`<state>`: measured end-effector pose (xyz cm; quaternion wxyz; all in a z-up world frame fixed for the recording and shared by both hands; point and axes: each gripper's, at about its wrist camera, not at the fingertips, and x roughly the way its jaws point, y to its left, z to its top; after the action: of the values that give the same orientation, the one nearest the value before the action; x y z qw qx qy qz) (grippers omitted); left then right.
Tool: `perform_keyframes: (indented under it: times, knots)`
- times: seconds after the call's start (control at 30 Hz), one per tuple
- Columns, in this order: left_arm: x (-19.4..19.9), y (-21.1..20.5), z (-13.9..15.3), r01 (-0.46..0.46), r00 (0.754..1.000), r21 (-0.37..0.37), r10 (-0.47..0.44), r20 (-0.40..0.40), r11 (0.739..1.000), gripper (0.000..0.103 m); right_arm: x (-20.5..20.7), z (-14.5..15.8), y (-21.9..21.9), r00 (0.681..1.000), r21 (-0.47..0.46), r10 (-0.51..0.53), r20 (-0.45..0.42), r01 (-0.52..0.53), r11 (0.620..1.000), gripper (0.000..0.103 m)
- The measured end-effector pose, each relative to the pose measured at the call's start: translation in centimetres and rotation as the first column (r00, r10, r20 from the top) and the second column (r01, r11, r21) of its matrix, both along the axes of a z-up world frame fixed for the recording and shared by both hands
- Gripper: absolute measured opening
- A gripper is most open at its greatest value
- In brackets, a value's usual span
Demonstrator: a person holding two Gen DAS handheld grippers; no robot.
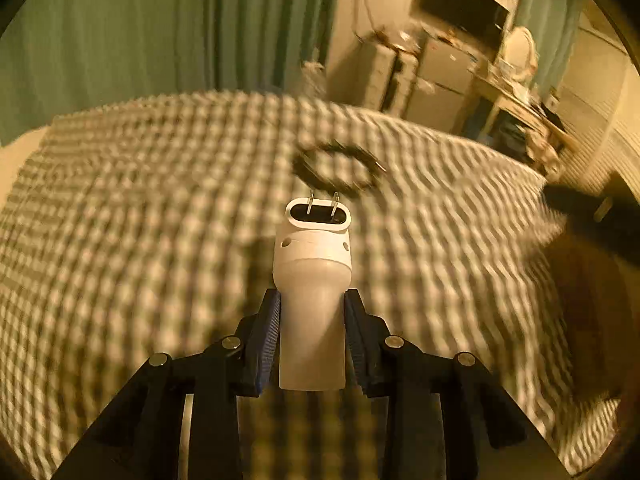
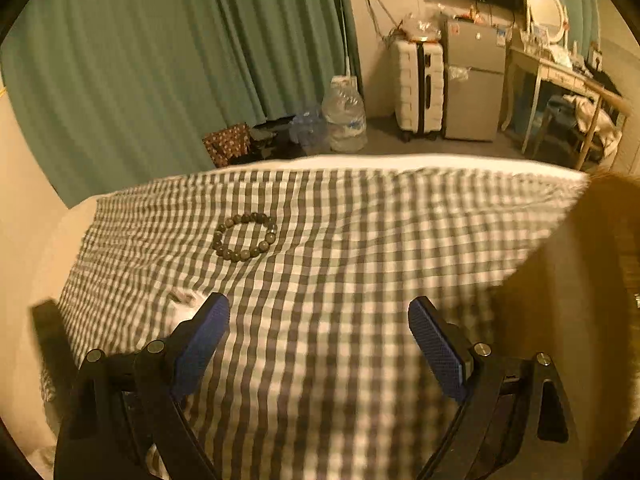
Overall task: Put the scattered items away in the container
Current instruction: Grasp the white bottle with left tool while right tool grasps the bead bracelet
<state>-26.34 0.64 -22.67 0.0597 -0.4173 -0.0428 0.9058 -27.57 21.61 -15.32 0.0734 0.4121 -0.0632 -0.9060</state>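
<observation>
My left gripper (image 1: 312, 300) is shut on a white plug adapter (image 1: 312, 280) with two metal prongs pointing forward, held above the checked bedsheet (image 1: 140, 200). A dark bead bracelet (image 1: 336, 170) lies on the sheet just beyond it; it also shows in the right wrist view (image 2: 245, 241). My right gripper (image 2: 318, 312) is open and empty above the sheet (image 2: 360, 240). A brown container (image 2: 580, 280) stands at the right edge; its wall also shows in the left wrist view (image 1: 592, 312). The left view is blurred.
Green curtains (image 2: 160, 60) hang behind the bed. On the floor beyond are a water jug (image 2: 346, 116), a white suitcase (image 2: 418, 88), a small fridge (image 2: 474, 80) and a desk (image 2: 560, 76). A white object (image 2: 182, 300) lies by my right gripper's left finger.
</observation>
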Motion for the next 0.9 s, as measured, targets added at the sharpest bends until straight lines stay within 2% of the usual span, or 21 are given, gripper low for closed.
perform_keyframes:
  times: [0.13, 0.3, 0.4, 0.5, 0.53, 0.6, 0.63, 0.67, 0.73, 0.9]
  knots:
    - [-2.1, -2.9, 0.1, -0.082, 0.996, 0.039, 0.084, -0.031, 0.996, 0.032, -3.9, -3.4, -2.7, 0.999, 0.026, 0.026, 0.032, -0.027, 0.999, 0.091]
    - [-4.5, -5.3, -0.7, -0.114, 0.992, 0.04, 0.115, -0.045, 0.993, 0.032, -7.9, -5.4, -5.7, 0.999, 0.037, 0.031, 0.027, -0.032, 0.999, 0.09]
    - [-5.3, -5.6, -0.8, -0.113, 0.992, 0.043, 0.115, -0.055, 0.993, 0.032, -10.0, -6.6, -7.6, 0.999, 0.054, 0.04, 0.036, -0.042, 0.998, 0.079]
    - [-6.0, -5.5, -0.6, -0.104, 0.993, 0.035, 0.106, -0.06, 0.994, 0.032, -11.5, -7.5, -8.3, 0.997, 0.047, 0.03, 0.068, -0.033, 0.998, 0.075]
    - [-6.1, -5.6, -0.6, -0.105, 0.992, 0.037, 0.107, -0.059, 0.994, 0.032, -11.8, -7.7, -8.3, 0.997, 0.036, 0.032, 0.07, -0.035, 0.999, 0.071]
    - [-6.1, -5.7, -0.6, -0.105, 0.993, 0.04, 0.107, -0.057, 0.994, 0.032, -12.1, -7.7, -8.6, 0.998, 0.07, 0.02, 0.068, -0.025, 0.997, 0.06]
    - [-6.0, -5.6, -0.5, -0.109, 0.992, 0.039, 0.112, -0.056, 0.993, 0.032, -12.2, -7.7, -8.7, 0.997, 0.085, 0.022, 0.079, -0.028, 0.996, 0.048]
    - [-5.9, -5.7, -0.4, -0.112, 0.992, 0.038, 0.114, -0.052, 0.993, 0.032, -12.2, -7.6, -8.8, 0.996, 0.09, 0.029, 0.089, -0.037, 0.995, 0.031]
    - [-5.4, -5.7, -0.1, -0.123, 0.991, 0.033, 0.125, -0.043, 0.992, 0.032, -11.8, -7.2, -8.8, 0.993, 0.102, 0.053, 0.105, -0.064, 0.993, 0.012]
    - [-4.1, -5.2, 2.5, -0.114, 0.992, 0.015, 0.115, -0.05, 0.993, 0.032, -9.0, -3.9, -8.2, 0.995, 0.12, 0.083, 0.064, -0.09, 0.989, 0.011]
